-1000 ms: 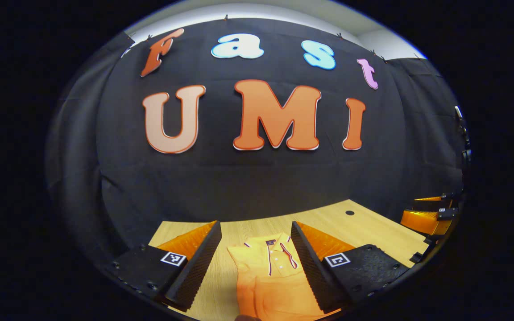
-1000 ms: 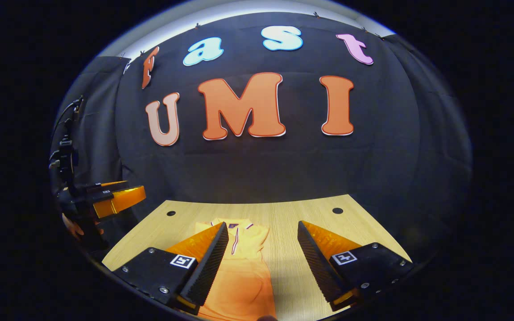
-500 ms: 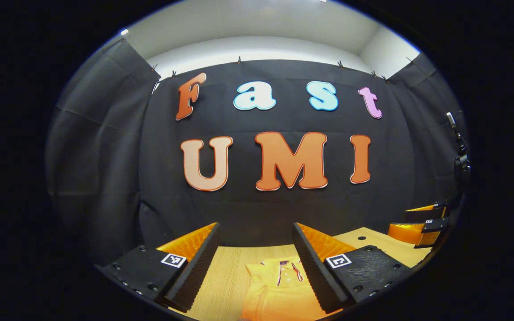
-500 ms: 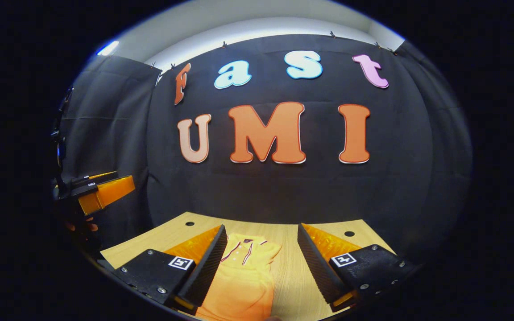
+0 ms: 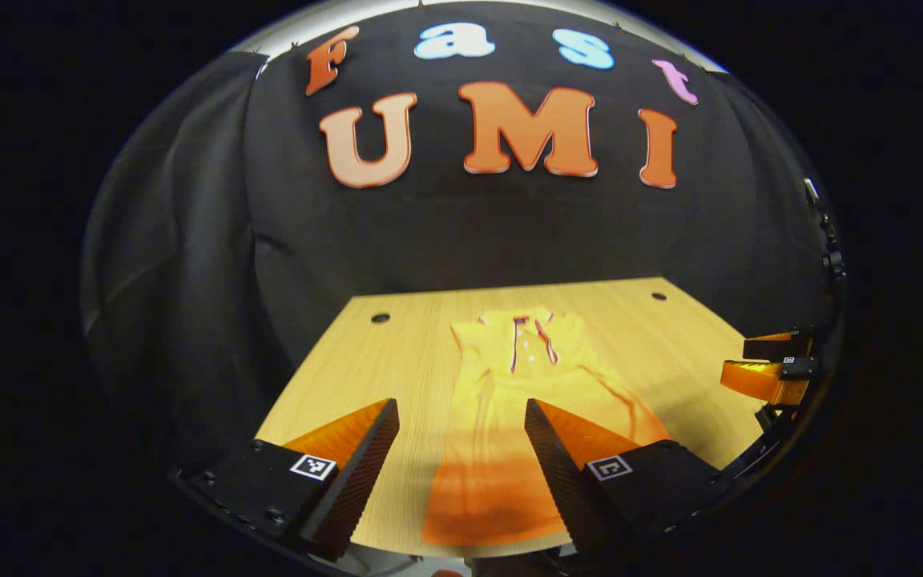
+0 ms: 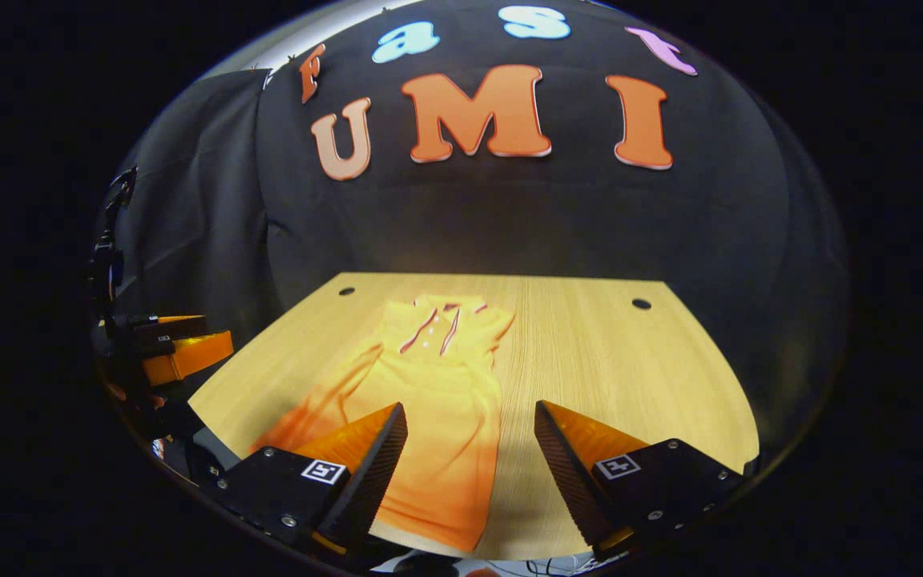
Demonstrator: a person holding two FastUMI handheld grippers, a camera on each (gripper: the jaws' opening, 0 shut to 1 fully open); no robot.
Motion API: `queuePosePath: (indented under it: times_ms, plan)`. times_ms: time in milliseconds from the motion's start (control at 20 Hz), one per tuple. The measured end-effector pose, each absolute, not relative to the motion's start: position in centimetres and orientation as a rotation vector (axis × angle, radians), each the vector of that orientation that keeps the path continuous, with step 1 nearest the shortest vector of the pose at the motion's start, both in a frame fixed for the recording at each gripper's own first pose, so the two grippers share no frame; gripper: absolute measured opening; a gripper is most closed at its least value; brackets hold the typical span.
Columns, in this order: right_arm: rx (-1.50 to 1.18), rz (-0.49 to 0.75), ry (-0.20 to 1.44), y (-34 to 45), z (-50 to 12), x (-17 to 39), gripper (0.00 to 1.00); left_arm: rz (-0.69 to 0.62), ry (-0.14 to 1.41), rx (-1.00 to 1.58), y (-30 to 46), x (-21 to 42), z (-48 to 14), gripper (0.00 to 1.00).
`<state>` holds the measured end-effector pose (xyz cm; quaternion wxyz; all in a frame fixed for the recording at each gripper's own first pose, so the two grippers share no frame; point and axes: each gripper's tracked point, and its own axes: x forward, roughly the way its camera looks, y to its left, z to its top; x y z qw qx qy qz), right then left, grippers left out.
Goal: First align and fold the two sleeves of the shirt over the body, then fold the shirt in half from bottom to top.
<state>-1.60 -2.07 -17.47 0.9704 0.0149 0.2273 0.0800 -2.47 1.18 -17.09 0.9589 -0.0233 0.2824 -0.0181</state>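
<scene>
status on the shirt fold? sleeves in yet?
Sleeves look folded in: the shirt lies as a narrow strip on the table, collar at the far end. Nothing is in hand: the left gripper and right gripper are open above it. The bottom-to-top fold remains.

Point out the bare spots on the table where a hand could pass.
Bare table runs from the shirt to the far-corner hole in the right gripper view. In the left gripper view, a second bare strip lies between the shirt and the other hole. The middle is crowded by the shirt.
</scene>
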Motion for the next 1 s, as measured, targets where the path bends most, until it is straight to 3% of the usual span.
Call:
queuePosePath:
  times_ms: [150,600,1000]
  plan:
    - [0.074,0.173,0.608,-1.9,-21.6,-2.9,0.98,-0.047,0.748,-0.051,1.4,-1.5,-20.5,0.98]
    - [0.075,0.179,0.935,0.8,-29.0,-3.6,0.99,-0.078,1.107,-0.138,1.3,-0.7,-21.8,0.98]
    - [0.011,0.182,1.062,1.0,-32.7,-5.6,0.97,-0.080,1.269,-0.158,1.4,-4.1,-26.0,0.99]
